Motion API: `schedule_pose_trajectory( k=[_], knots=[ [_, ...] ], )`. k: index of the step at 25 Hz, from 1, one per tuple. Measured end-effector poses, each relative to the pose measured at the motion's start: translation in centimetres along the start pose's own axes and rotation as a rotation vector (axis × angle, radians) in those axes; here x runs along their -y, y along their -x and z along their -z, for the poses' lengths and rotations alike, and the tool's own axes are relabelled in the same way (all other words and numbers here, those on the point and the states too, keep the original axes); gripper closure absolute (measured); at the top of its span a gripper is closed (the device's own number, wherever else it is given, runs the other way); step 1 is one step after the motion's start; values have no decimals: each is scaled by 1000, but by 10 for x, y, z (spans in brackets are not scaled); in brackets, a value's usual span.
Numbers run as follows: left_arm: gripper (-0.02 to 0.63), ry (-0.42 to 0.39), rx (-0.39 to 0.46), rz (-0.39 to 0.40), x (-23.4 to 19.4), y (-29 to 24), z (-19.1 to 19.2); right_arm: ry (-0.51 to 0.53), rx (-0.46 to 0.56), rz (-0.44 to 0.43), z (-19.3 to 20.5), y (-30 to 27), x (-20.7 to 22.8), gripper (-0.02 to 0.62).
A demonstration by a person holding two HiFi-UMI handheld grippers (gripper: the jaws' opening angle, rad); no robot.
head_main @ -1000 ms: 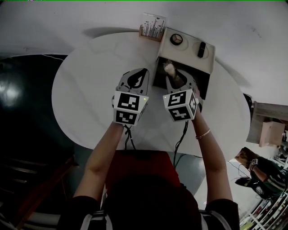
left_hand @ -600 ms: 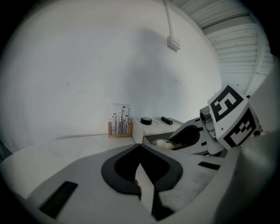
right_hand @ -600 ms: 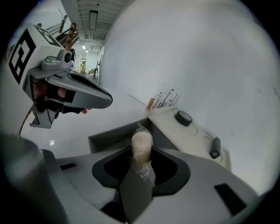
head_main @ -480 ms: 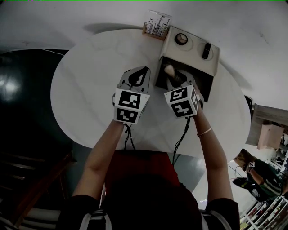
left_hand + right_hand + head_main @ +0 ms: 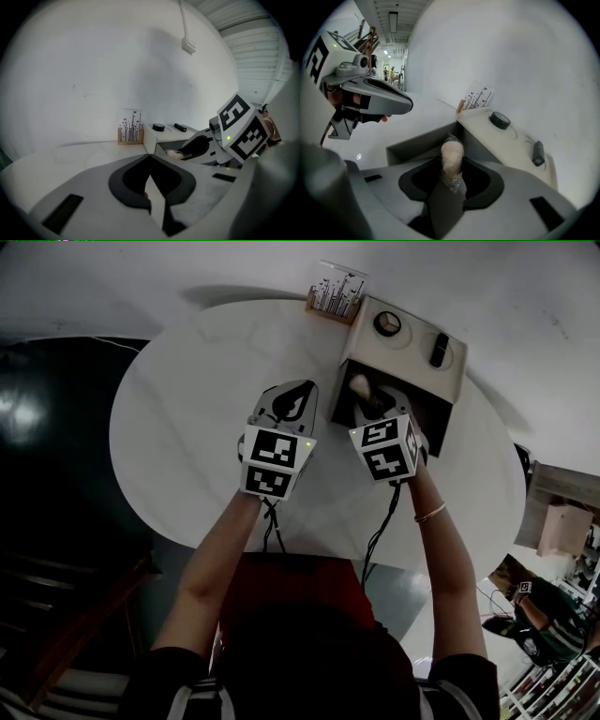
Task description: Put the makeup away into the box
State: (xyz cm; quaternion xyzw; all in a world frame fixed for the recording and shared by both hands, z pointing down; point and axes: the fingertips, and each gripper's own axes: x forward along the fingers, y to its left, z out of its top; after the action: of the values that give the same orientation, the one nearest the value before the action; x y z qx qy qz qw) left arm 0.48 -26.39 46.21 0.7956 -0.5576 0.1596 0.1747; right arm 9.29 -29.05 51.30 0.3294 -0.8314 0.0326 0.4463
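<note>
A cream box (image 5: pixel 412 345) stands at the far right of the round white table (image 5: pixel 187 409), its dark compartment (image 5: pixel 423 140) open toward me. My right gripper (image 5: pixel 371 401) is shut on a beige makeup piece in clear wrap (image 5: pixel 452 157), held at the compartment's mouth; the same piece (image 5: pixel 359 383) shows in the head view. On the box top lie a round black compact (image 5: pixel 500 120) and a black tube (image 5: pixel 538 153). My left gripper (image 5: pixel 306 390) hovers over the table just left of the box, shut, with nothing seen between its tips (image 5: pixel 150 157).
A wooden holder with thin sticks (image 5: pixel 336 298) stands against the box's far left corner. The table's rim (image 5: pixel 309 554) lies close to my body, with dark floor to the left. A cardboard box (image 5: pixel 562 521) and a person (image 5: pixel 534 620) are beyond the table at right.
My right gripper has sunk and tipped down a little with the wrapped piece, closer into the box's opening. The left gripper has stayed in place.
</note>
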Motion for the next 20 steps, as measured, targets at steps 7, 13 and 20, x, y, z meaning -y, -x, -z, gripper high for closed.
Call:
schedule_pose_trajectory(
  k=[7,13,20],
  knots=[
    [584,5,-11,4,-3,-1,5,-14,3,-15,0,-4,-2,442],
    [584,-1,-15,10,-1,-3,5,-18,-5,-37,1,-5,-1,442],
    [584,-14,-20,2,-2,-2,4,-13,-15,-64,3,-3,-3,440]
  ],
)
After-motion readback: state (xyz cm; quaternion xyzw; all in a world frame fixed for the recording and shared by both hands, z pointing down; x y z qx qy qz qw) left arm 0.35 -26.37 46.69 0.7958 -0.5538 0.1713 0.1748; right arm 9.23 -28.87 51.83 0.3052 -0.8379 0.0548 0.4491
